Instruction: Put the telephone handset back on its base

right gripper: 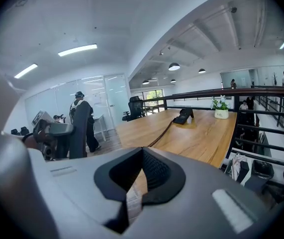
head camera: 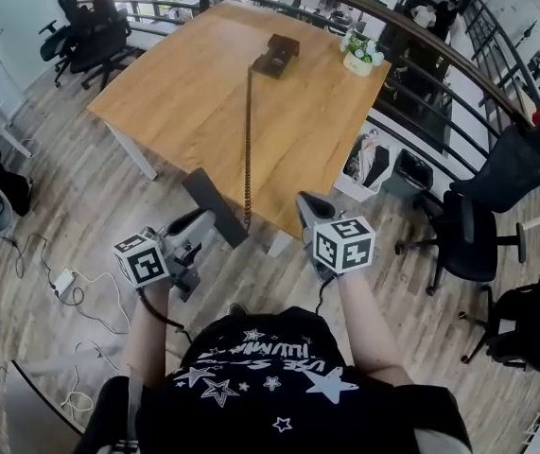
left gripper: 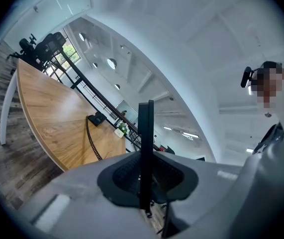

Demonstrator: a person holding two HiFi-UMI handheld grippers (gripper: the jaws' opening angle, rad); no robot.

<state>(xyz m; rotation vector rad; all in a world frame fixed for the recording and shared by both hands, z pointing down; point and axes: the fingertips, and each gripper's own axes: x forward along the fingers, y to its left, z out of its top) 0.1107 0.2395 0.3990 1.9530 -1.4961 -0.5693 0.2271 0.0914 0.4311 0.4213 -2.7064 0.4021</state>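
The black telephone base (head camera: 276, 55) sits at the far end of the wooden table (head camera: 184, 93). Its coiled cord (head camera: 248, 140) runs along the tabletop and over the near edge to the black handset (head camera: 215, 206). My left gripper (head camera: 197, 227) is shut on the handset, holding it in the air in front of the table's near edge. In the left gripper view the handset (left gripper: 145, 148) stands edge-on between the pads. My right gripper (head camera: 311, 212) hovers to the right of the handset, shut and holding nothing. In the right gripper view the base (right gripper: 184, 116) lies far ahead.
A potted plant (head camera: 362, 53) stands on the table right of the base. A curved railing (head camera: 440, 50) runs behind the table. Black office chairs stand at the right (head camera: 468, 235) and the far left (head camera: 95, 36). Cables and a power strip (head camera: 61, 282) lie on the wood floor.
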